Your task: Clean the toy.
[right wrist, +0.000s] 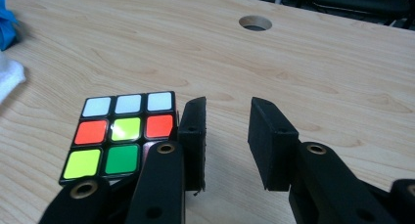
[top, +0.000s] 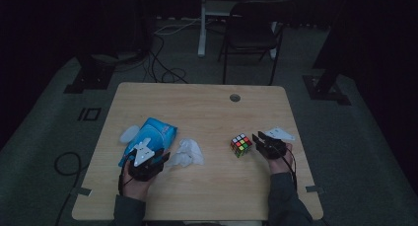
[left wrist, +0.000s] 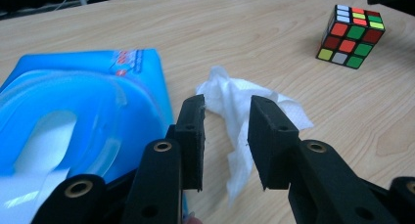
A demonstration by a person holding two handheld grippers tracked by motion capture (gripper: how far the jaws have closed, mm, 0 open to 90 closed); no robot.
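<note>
Down on the pale wood-grain table (top: 212, 112), the left gripper (left wrist: 226, 136) hovers with its two blocky black jaws apart, a crumpled white tissue (left wrist: 244, 109) lying soft and creased on the table just beyond and between them. In the high view the tissue (top: 187, 153) sits just right of that gripper (top: 160, 159). Beside it lies a glossy blue tissue pack (left wrist: 73, 121), a flat plastic pouch with a clear oval opening through which white paper shows; in the high view the pack (top: 153, 134) is partly under the left gripper. The right gripper (right wrist: 227, 136) also has its matte black jaws apart with bare wood between them. A puzzle cube (right wrist: 122, 136), hard and square-edged with shiny stickers of white, orange, yellow-green and green set in a black grid, stands on the table just beside the outer face of one jaw; touching or not, the pictures do not settle. From above, the cube (top: 240, 145) rests near the middle right of the table, just left of the right gripper (top: 262, 143). A round hole (top: 235, 97) pierces the table near its far edge.
</note>
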